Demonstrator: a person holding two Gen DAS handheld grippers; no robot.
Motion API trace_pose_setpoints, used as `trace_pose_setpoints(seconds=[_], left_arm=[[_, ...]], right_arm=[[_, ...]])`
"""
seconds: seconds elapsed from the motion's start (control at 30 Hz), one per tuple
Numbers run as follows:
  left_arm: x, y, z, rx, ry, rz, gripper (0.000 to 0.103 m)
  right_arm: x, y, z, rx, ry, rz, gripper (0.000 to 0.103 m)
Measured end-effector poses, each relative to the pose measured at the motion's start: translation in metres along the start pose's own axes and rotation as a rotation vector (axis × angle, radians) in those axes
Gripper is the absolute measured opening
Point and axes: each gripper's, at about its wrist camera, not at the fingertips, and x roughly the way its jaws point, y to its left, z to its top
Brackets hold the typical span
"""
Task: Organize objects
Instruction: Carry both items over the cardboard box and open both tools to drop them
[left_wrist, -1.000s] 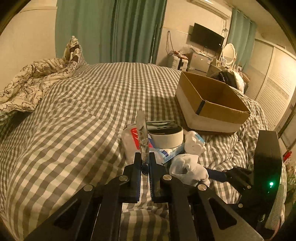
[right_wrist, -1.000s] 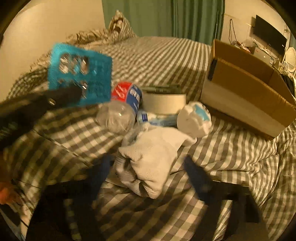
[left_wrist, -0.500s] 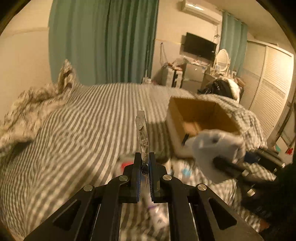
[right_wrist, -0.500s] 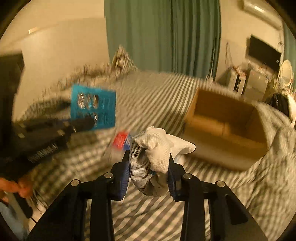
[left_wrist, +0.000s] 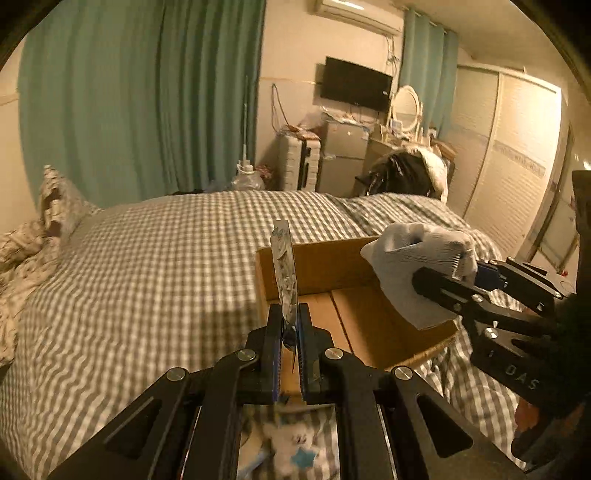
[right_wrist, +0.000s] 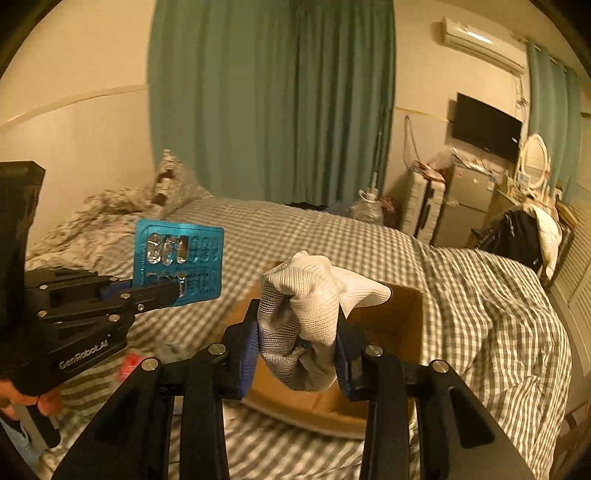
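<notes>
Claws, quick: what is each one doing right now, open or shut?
Left claw: shut on the blue pill pack, held up in the air.
Right claw: shut on the white glove, by the cardboard box.

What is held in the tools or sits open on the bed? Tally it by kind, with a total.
Blister packs: 1, the blue blister pack in the left tool
Gloves: 1, the white glove in the right tool
Cardboard boxes: 1, the cardboard box
Total: 3
</notes>
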Motion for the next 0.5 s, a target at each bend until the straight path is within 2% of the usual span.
trace_pose_setpoints(seconds=[0.27, 0.4, 0.5], left_arm=[[0.068, -0.017, -0.002, 0.031, 0.076, 0.002, 0.007], [0.086, -0.019, -0.006, 0.035, 0.096, 0.007, 0.008], [0.088, -0.019, -0.007, 0.022, 0.108, -0.005, 0.015]], right_arm=[[0.048, -0.043, -0.017, 0.045, 0.054, -0.017, 0.035], [0.058, -0.051, -0.025, 0.068, 0.066, -0.019, 0.039], [0.055, -0.057, -0.025, 0.089, 0.051, -0.032, 0.049]])
